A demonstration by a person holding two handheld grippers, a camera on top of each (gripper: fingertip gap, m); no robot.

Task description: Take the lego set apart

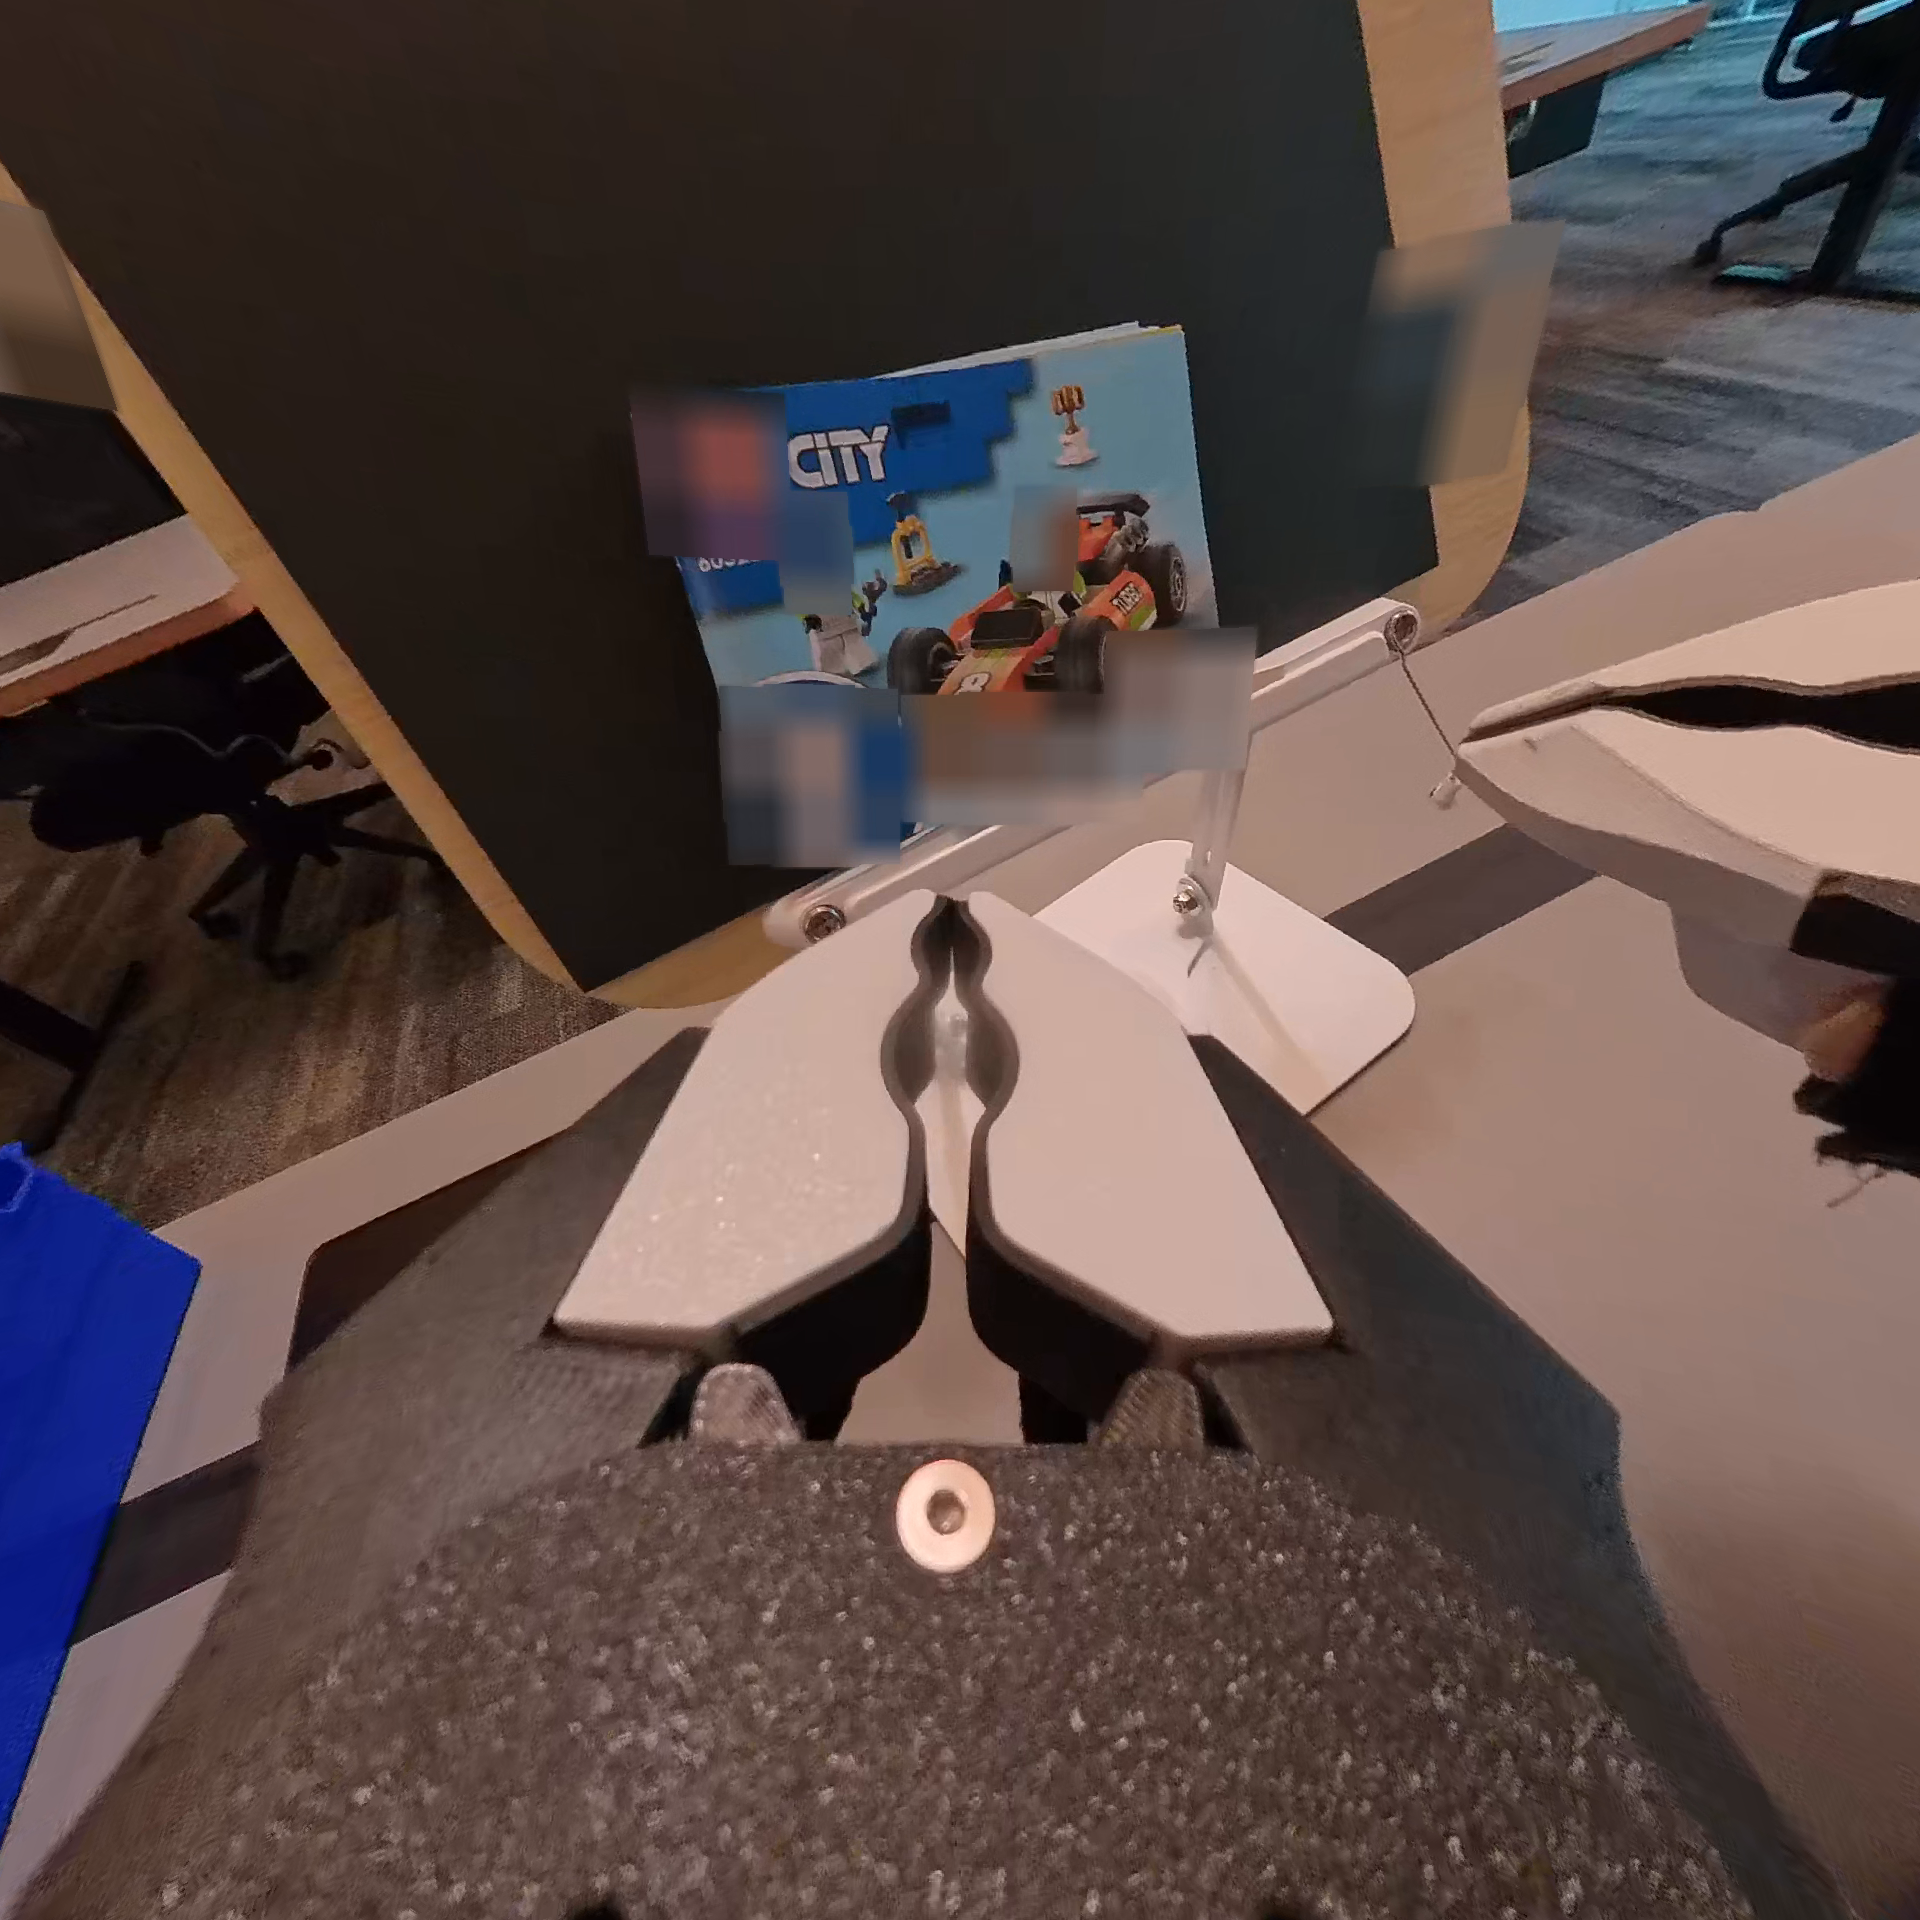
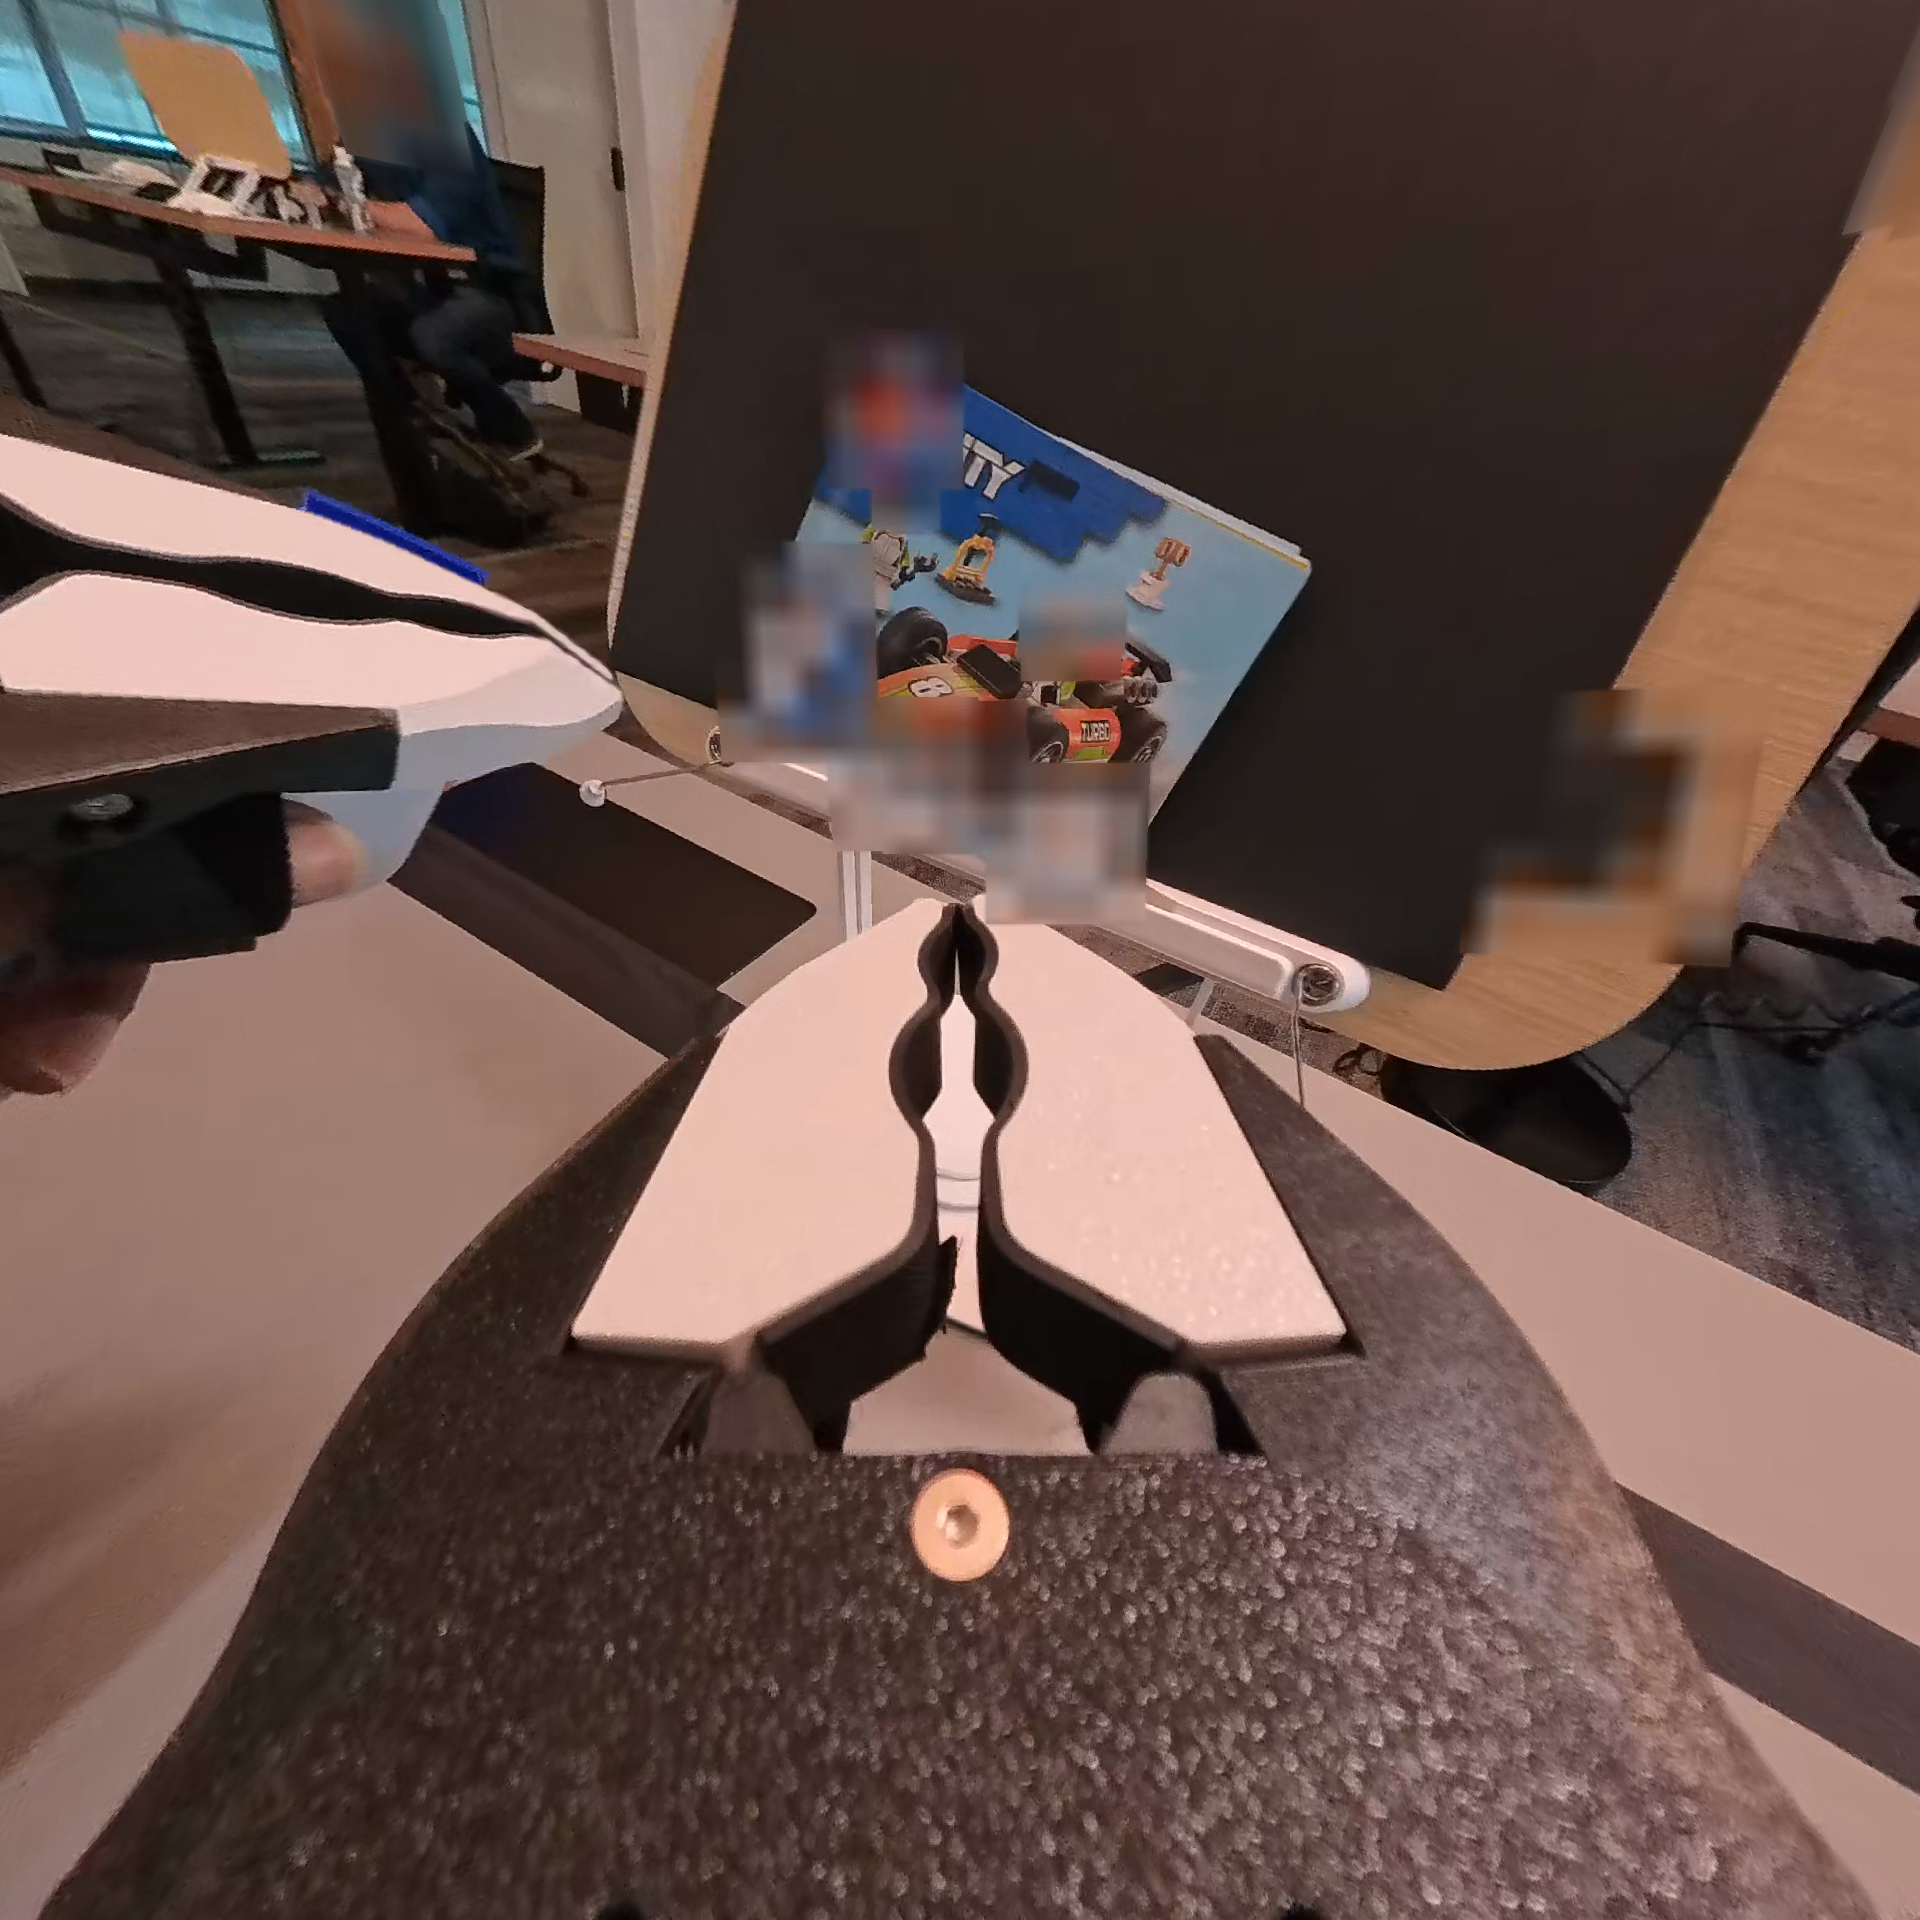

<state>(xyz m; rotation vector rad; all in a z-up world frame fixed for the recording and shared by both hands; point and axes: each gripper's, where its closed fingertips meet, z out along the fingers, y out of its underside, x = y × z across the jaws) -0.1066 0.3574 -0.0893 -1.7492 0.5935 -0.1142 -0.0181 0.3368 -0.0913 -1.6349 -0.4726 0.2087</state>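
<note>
No built lego model shows in either view. A lego instruction booklet (image 1: 987, 520) with a racing car on its cover leans upright on a white metal stand (image 1: 1247, 966) at the table's far edge. It also shows in the right wrist view (image 2: 1164, 613). My left gripper (image 1: 948, 914) is shut and empty, its tips just below the booklet. My right gripper (image 2: 961, 920) is shut and empty, also pointing at the booklet. Each gripper shows side-on in the other's view, the right one (image 1: 1496, 732) and the left one (image 2: 608, 696), both with jaws together.
A tall black panel with a wooden rim (image 1: 727, 260) stands behind the booklet. A blue object (image 1: 73, 1403) lies at the table's left edge. The table (image 2: 260, 1195) is pale with dark strips. Office chairs, desks and a seated person are beyond. The tips of one gripper are about 10 centimeters away from the tips of the other.
</note>
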